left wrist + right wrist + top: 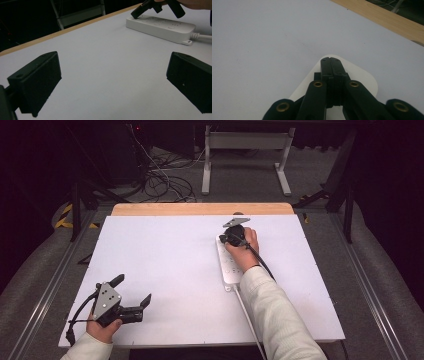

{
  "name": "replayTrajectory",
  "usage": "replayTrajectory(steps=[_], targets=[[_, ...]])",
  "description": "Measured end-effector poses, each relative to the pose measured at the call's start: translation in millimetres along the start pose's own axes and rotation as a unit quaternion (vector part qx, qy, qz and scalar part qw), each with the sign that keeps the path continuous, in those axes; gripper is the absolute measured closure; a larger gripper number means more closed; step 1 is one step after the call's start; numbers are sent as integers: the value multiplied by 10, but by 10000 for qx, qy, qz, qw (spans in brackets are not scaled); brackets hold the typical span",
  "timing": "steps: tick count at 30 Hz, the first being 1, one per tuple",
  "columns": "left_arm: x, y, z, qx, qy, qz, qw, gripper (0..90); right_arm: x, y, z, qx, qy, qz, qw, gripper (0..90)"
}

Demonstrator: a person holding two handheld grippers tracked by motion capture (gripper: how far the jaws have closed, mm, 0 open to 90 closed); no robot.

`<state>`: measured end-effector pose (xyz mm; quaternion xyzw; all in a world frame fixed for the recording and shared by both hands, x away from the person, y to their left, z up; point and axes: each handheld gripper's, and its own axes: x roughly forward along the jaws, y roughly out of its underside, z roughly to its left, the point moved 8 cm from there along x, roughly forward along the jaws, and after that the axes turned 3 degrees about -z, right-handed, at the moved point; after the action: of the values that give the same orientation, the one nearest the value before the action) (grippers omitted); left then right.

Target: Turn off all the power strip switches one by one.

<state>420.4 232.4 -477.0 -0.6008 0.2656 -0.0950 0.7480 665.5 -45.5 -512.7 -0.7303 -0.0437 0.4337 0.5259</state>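
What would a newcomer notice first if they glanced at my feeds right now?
Probably the right gripper, jaws shut, pointing down at the far end of the white power strip right of centre on the white table. Next, the left gripper, which rests wide open near the table's near left corner, far from the strip.

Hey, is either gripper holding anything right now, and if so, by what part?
Nothing is held. The right gripper is shut empty, its tips at the far end of the white power strip. The left gripper is open over bare table.
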Motion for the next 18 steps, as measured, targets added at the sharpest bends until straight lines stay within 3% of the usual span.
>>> replayTrajectory(steps=[18], targets=[[8,0,-5,16,9,1,10000,2,2,5,13,-55,28,-4,10000,900]])
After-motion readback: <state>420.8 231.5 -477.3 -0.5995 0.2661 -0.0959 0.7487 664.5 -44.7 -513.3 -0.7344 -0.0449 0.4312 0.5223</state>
